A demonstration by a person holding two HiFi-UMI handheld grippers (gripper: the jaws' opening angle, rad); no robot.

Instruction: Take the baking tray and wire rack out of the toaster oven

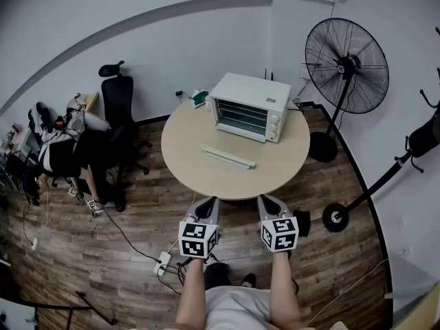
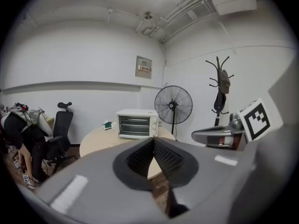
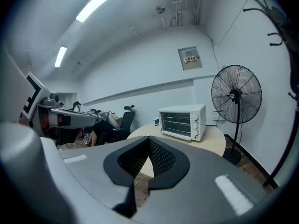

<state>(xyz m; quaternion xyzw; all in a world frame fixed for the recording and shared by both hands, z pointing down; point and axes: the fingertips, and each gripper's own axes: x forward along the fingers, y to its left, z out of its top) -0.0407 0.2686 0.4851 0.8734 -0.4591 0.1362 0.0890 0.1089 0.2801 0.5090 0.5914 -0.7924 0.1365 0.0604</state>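
A white toaster oven (image 1: 247, 107) stands on a round wooden table (image 1: 189, 150), at about one o'clock on the tabletop in the head view, its front facing the person. Horizontal bars of the wire rack (image 1: 240, 118) show inside; the baking tray cannot be picked out. A long pale object (image 1: 227, 156) lies flat at the table's centre, apart from the oven, and a small green item (image 1: 199, 98) sits at twelve o'clock. At six o'clock, just off the table edge, the left gripper (image 1: 206, 203) and right gripper (image 1: 270, 202) hover side by side, each with its jaws together and nothing between them. A standing fan (image 1: 347, 64) is at two o'clock and an office chair (image 1: 117, 98) at ten o'clock.
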